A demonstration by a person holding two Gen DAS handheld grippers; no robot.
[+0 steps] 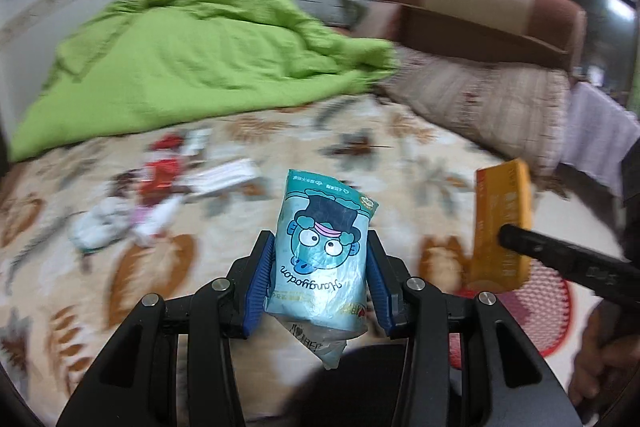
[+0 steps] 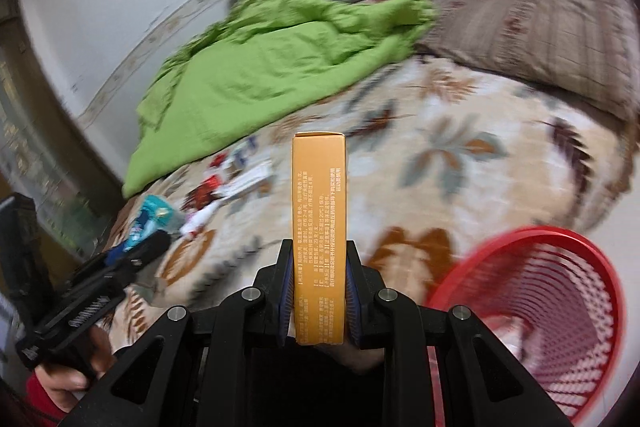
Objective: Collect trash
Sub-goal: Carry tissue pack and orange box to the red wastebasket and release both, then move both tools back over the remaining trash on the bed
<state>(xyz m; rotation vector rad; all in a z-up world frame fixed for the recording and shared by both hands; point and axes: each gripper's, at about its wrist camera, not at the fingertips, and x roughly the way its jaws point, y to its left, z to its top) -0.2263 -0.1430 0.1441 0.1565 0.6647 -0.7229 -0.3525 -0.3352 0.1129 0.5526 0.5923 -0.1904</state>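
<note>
**Both grippers hold trash over the bed**

The left gripper [image 1: 320,267] clamps a blue snack packet [image 1: 322,251]. The right gripper [image 2: 319,291] clamps an orange box [image 2: 319,227] upright, near the red basket [image 2: 560,307]. More wrappers [image 1: 160,187] lie on the floral bed [image 1: 360,155], beside a green blanket [image 1: 180,67].

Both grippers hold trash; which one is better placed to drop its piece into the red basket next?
Right. The right gripper grips the orange box beside the red basket; the left gripper, holding the blue packet, sits farther away.
</note>
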